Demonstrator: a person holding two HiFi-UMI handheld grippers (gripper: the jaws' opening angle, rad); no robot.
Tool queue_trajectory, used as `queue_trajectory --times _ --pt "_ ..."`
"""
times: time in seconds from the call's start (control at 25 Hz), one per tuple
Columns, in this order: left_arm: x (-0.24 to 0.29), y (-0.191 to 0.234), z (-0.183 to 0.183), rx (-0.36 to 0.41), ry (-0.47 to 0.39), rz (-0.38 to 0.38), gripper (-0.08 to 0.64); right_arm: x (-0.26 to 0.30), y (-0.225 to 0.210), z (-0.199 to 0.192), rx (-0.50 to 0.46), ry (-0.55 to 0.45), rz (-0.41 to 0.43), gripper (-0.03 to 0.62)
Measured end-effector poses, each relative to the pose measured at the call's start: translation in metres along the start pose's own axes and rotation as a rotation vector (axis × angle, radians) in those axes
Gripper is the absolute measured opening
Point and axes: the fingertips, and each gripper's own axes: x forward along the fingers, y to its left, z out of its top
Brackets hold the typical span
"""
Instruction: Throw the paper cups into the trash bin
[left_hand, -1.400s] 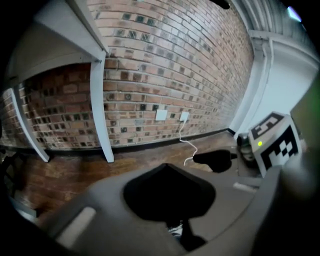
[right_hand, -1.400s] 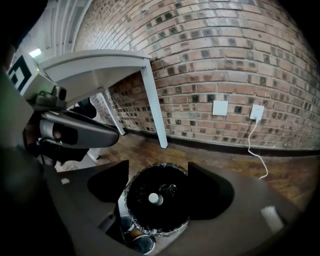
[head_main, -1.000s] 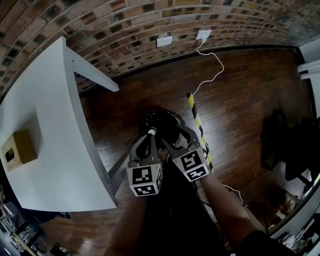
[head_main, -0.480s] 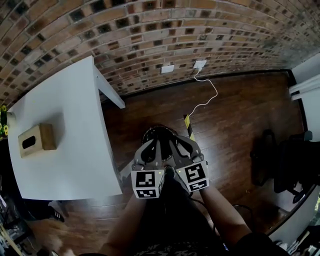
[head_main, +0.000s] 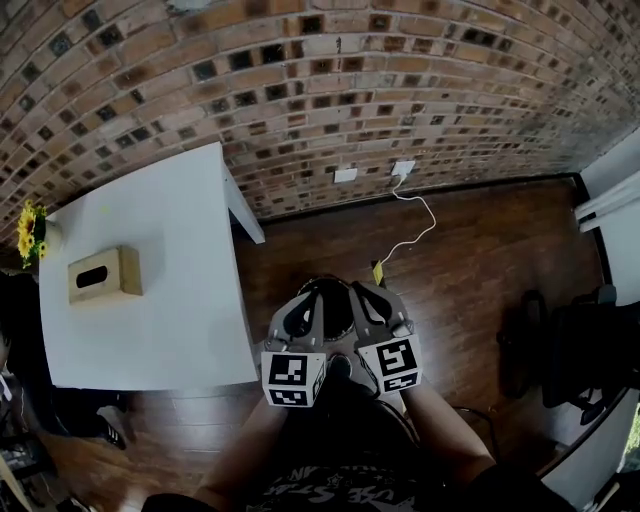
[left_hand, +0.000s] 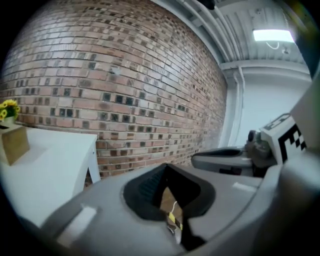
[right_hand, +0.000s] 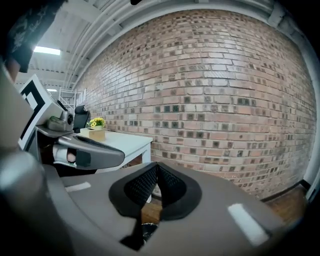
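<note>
Trash bin (head_main: 333, 288) lies below 2 empty tools; left tool (left_hand: 166, 167) together, right tool (right_hand: 157, 165) just closed. Unopened, they'd topple a cup.

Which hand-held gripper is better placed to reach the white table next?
Left, probably: the left hand-held gripper is nearer the white table than the right hand-held gripper; both shut, empty.
</note>
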Motion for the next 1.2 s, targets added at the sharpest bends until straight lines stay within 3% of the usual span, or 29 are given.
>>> queue_trajectory --times 0.56,1.2 --pt "-0.034 -0.008 0.066 0.043 -0.148 -0.033 0.005 -0.026 0.004 0.037 0.0 -0.076 -0.018 0.008" --pt "-0.056 -0.008 0.07 0.044 -0.159 -0.041 0.005 -0.036 0.019 0.073 -0.098 -0.134 -0.014 0.008"
